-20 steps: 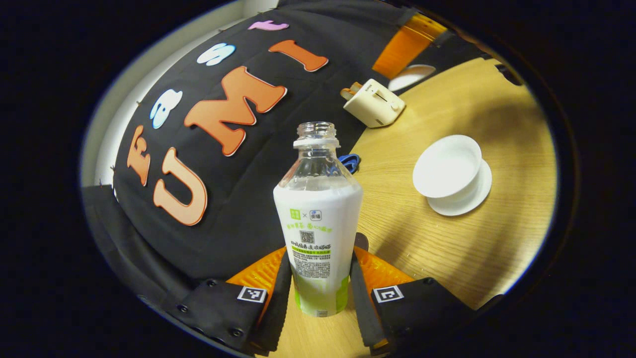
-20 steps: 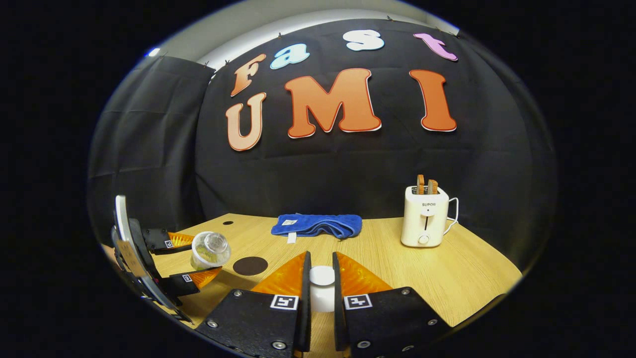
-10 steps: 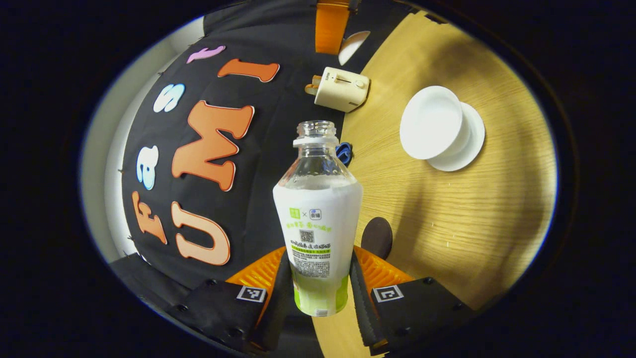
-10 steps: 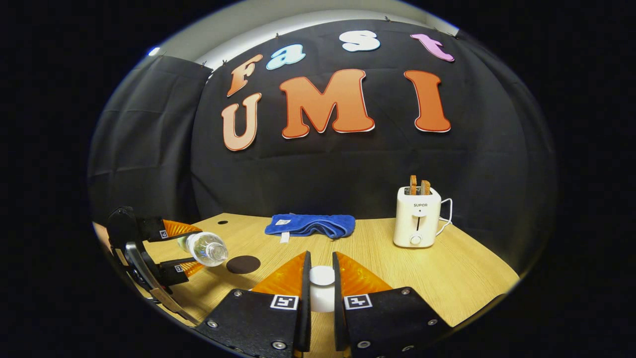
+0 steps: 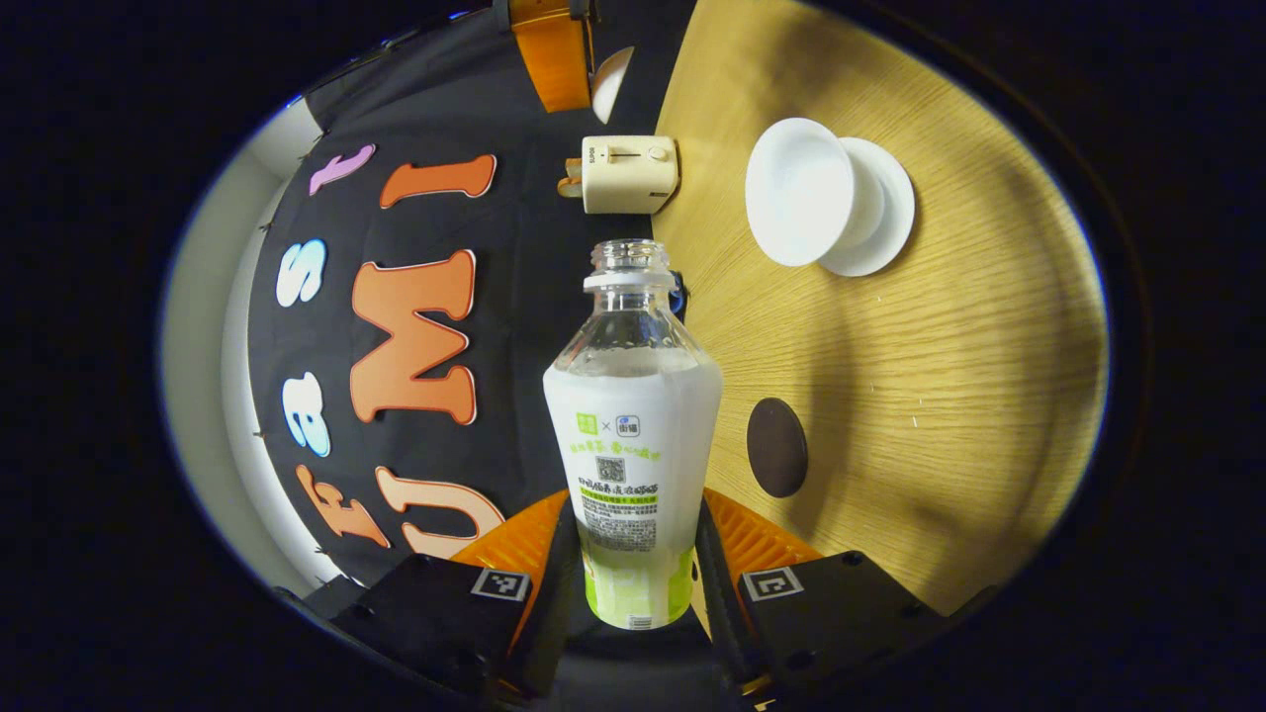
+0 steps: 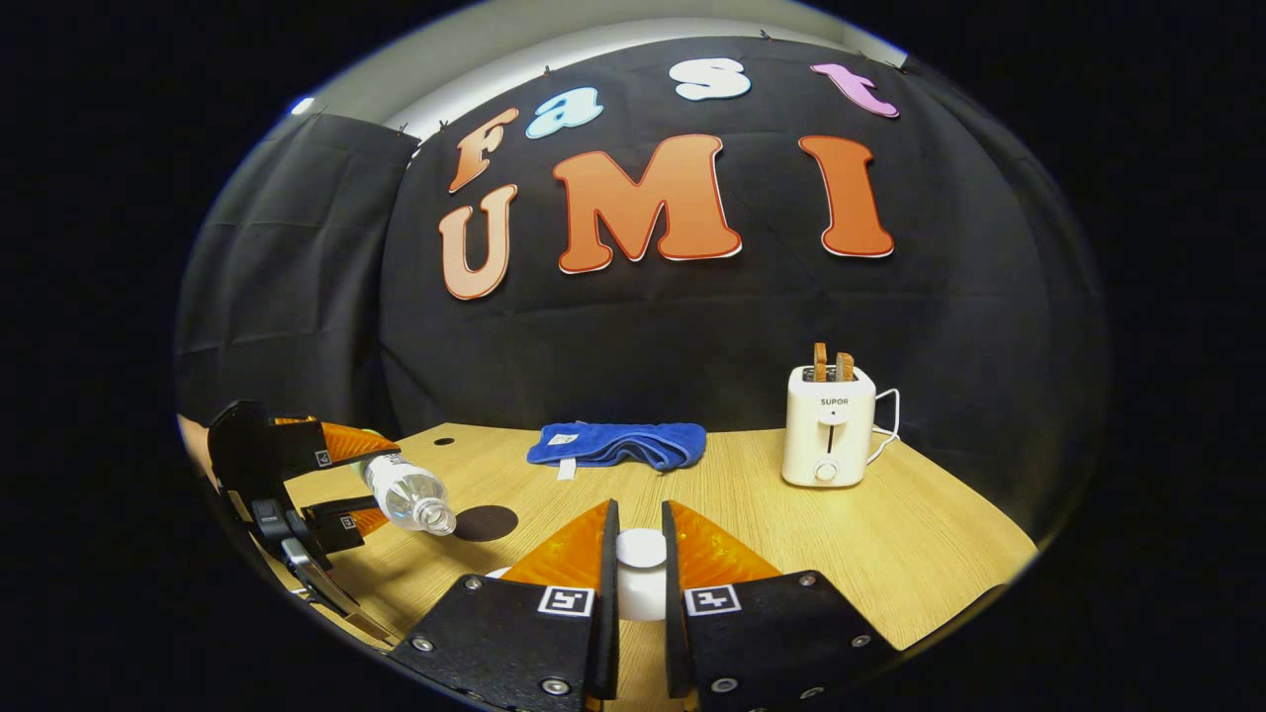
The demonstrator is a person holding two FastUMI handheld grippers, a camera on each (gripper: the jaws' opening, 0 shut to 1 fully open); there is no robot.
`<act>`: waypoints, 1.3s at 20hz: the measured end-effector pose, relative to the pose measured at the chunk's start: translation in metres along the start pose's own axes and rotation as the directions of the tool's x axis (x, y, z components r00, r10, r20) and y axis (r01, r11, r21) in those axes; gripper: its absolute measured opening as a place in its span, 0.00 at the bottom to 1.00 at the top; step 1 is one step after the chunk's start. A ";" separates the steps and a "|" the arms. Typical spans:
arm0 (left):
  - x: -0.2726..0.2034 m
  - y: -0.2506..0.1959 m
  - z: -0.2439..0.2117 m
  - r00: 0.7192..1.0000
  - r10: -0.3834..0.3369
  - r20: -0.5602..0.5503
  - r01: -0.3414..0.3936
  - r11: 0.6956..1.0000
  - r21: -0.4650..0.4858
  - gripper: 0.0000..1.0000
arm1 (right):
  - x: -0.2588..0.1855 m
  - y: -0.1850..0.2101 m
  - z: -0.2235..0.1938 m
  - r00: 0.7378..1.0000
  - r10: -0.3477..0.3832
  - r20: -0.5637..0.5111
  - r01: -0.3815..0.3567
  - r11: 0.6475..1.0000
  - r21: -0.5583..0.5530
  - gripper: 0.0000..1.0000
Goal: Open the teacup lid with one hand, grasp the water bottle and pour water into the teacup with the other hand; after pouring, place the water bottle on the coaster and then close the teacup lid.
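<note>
White teacup sat uncovered toward the counter's far edge while my left gripper, clamped on the water bottle, had tipped it nearly flat, mouth short of the cup. Right gripper pinched the lid aloft; pouring looked imminent.

The toaster carries the brand word "SUPOR" on its front face, above the lever slot. The water bottle wears a white and green label with printed characters and a square code, too small to read. Each tool bears square black-and-white markers without letters.
</note>
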State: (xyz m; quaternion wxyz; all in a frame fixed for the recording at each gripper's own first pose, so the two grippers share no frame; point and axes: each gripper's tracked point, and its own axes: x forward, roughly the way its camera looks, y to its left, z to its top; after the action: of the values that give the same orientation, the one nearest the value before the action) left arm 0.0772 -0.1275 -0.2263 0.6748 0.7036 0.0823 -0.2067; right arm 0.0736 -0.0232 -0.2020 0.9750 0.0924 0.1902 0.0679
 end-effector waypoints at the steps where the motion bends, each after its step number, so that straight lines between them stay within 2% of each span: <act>1: -0.002 0.001 0.001 1.000 0.002 0.002 -0.002 1.000 0.017 0.63 | 0.000 0.000 -0.001 1.000 0.000 0.001 0.000 1.000 0.001 0.19; 3: -0.001 0.003 0.005 1.000 0.016 0.008 -0.016 0.998 0.061 0.65 | 0.000 0.001 -0.002 1.000 0.005 -0.002 -0.005 1.000 0.003 0.19; 8: -0.003 0.010 0.014 0.999 0.039 0.022 -0.042 0.988 0.147 0.63 | -0.002 0.003 -0.004 1.000 0.012 -0.005 -0.012 1.000 0.000 0.19; 17: 0.002 0.022 0.019 0.998 0.056 0.026 -0.061 0.971 0.230 0.64 | -0.003 0.004 -0.005 0.999 0.032 -0.004 -0.032 0.999 0.009 0.19; 24: 0.003 0.041 0.022 0.996 0.081 0.029 -0.086 0.945 0.316 0.61 | -0.005 0.009 -0.006 0.999 0.050 -0.003 -0.050 0.999 -0.005 0.19; 26: 0.002 0.046 0.021 0.996 0.082 0.025 -0.086 0.938 0.335 0.63 | -0.006 0.008 -0.005 0.999 0.053 -0.001 -0.053 0.999 -0.009 0.19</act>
State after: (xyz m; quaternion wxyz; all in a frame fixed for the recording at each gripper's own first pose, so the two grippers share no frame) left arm 0.0934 -0.1514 -0.1853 0.5536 0.8101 0.0121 -0.1927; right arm 0.0650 -0.0153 -0.2030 0.9732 0.0932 0.1877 0.0947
